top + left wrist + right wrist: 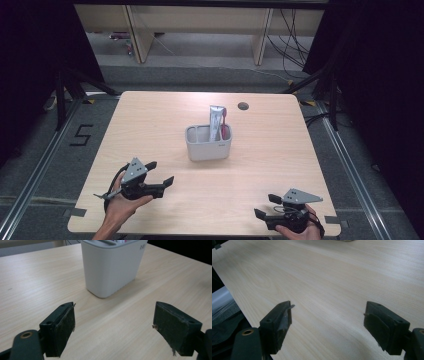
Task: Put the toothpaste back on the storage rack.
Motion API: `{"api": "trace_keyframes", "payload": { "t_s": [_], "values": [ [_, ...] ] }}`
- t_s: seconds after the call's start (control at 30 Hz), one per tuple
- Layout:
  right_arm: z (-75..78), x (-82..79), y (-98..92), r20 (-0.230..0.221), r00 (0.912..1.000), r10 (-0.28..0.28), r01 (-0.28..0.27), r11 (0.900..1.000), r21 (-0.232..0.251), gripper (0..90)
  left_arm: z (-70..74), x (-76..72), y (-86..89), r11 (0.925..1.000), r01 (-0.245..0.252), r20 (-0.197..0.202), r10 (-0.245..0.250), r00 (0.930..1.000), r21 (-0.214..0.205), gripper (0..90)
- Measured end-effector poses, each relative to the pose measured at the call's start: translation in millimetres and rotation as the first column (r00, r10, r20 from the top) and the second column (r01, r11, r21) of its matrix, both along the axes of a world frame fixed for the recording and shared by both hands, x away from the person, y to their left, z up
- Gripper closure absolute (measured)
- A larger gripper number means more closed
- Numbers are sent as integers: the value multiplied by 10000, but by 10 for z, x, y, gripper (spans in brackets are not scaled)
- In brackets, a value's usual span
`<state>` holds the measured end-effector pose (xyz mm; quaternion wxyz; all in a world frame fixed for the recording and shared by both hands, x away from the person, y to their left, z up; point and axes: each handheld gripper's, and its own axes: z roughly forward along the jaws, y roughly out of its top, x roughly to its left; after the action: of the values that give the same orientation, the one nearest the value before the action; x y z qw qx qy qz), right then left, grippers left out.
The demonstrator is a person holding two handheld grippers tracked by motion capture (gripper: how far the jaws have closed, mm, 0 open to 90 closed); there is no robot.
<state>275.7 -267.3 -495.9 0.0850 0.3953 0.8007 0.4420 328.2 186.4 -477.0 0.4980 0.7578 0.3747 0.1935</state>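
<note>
On pale wood table, white caddy centred, dark curtains around

holder: grey, upright, table centre | tube: silver, standing inside, right compartment

One wooden table carries one grey holder, which is divided into two compartments. Two items stand inside it, both in the right-hand compartment: one silver tube and one red-handled item whose kind cannot be told. One round cable hole is set in the tabletop near its far edge. Two hand-held grippers are present, one left gripper and one right gripper, each with two black jaws standing apart with nothing between them. Two hands hold them, one left hand and one right hand. One floor marking, the figure 5, lies left of the table.
</note>
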Motion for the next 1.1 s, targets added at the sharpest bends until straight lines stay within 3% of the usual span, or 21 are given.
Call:
{"api": "trace_keyframes", "payload": {
  "t_s": [0.33,0.4,0.57,0.67,0.7,0.73,0.77,0.8,0.83,1.03,1.07,1.1],
  "values": [
    [-10,0,12,206,9997,-126,127,9999,-54,232,-95,-189,29,9981,491,-77,-488,9988,370,167],
    [-11,-3,19,16,10000,-62,62,10000,30,232,-109,-220,23,9976,565,-117,-561,9984,403,167],
    [-7,-7,22,66,9999,-158,159,9999,-44,231,-151,-288,25,9911,834,-281,-808,9963,1042,168],
    [-4,-4,14,162,9998,-64,63,10000,36,231,-183,-321,18,9889,943,-384,-904,9952,1147,168],
    [-6,-5,15,150,9998,-89,89,10000,19,231,-187,-330,28,9850,1077,-448,-1025,9937,1351,168],
    [-6,-5,15,150,9998,-89,89,10000,19,231,-198,-346,16,9866,1021,-483,-967,9941,1274,168],
    [-3,-8,15,133,9998,-112,112,9999,5,231,-193,-357,30,9808,1156,-555,-1081,9926,1572,168],
    [-11,-8,29,55,9998,-181,181,9998,49,231,-207,-375,10,9848,1043,-543,-975,9937,1387,168],
    [-3,-15,29,-56,9998,-214,214,9998,26,231,-208,-382,21,9795,1203,-620,-1116,9918,1617,168],
    [5,-25,31,-114,9998,-155,155,9999,34,231,-257,-448,0,9710,1404,-865,-1257,9883,1934,171],
    [5,-24,31,-109,9998,-152,153,9999,30,230,-261,-462,-1,9680,1440,-903,-1278,9877,2054,171],
    [3,-22,31,-121,9998,-133,133,9999,25,230,-264,-494,-1,9597,1575,-1093,-1351,9848,2328,171]
  ]
}}
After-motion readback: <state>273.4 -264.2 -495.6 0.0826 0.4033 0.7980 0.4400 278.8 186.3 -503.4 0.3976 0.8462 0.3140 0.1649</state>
